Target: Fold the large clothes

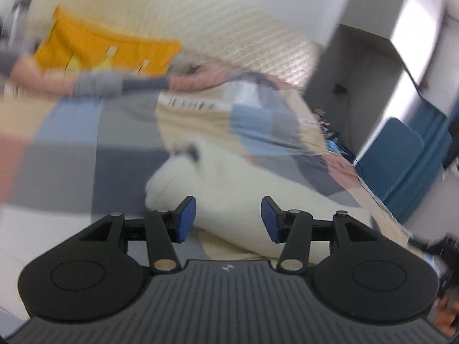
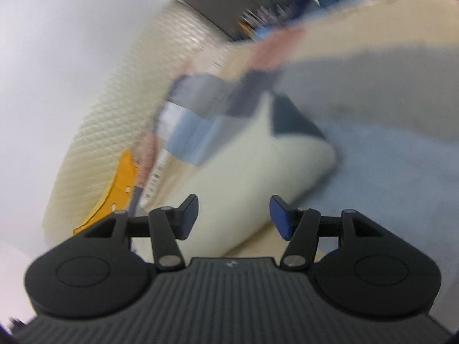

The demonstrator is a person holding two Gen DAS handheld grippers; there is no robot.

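A cream-white garment (image 1: 229, 177) lies in a rolled, bunched heap on a patchwork bedcover (image 1: 86, 132) of blue, grey, beige and pink squares. My left gripper (image 1: 228, 219) hovers over the garment's near end; its blue pads stand apart with nothing between them. In the right wrist view the same garment (image 2: 243, 172) runs diagonally across the bedcover (image 2: 387, 172). My right gripper (image 2: 233, 216) is open above its near end and holds nothing. Both views are smeared by motion.
A yellow cushion (image 1: 100, 48) leans on a cream quilted headboard (image 1: 229, 28) at the far end of the bed; both also show in the right wrist view, cushion (image 2: 120, 183) and headboard (image 2: 114, 100). A blue chair (image 1: 396, 154) and a grey cabinet (image 1: 358, 66) stand beside the bed.
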